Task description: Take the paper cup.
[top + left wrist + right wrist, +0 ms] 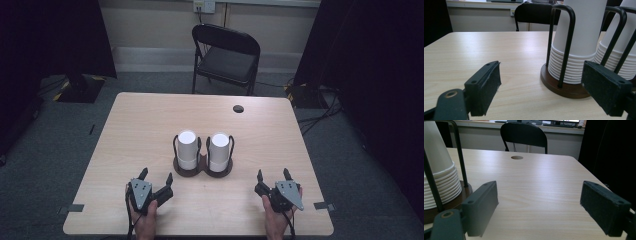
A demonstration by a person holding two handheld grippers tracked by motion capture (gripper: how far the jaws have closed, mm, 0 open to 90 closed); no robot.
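Note:
Two stacks of upside-down white paper cups stand side by side mid-table in a dark wooden holder (pixel 190 172) with black wire hoops: the left stack (pixel 187 149) and the right stack (pixel 219 151). My left gripper (pixel 156 176) rests near the front edge, left of the holder, jaws open and empty. In the left gripper view the left cup stack (pixel 579 37) rises just ahead at right, with the holder base (pixel 567 88) below. My right gripper (pixel 273 175) rests at the front right, open and empty. The right gripper view has the right cup stack (pixel 437 170) at its left edge.
The light wooden table (pixel 150 120) has a round cable hole (pixel 238 108) near its far right edge. A black folding chair (pixel 226 55) stands beyond the table. Dark curtains hang on both sides of the room, and cables lie on the floor at right.

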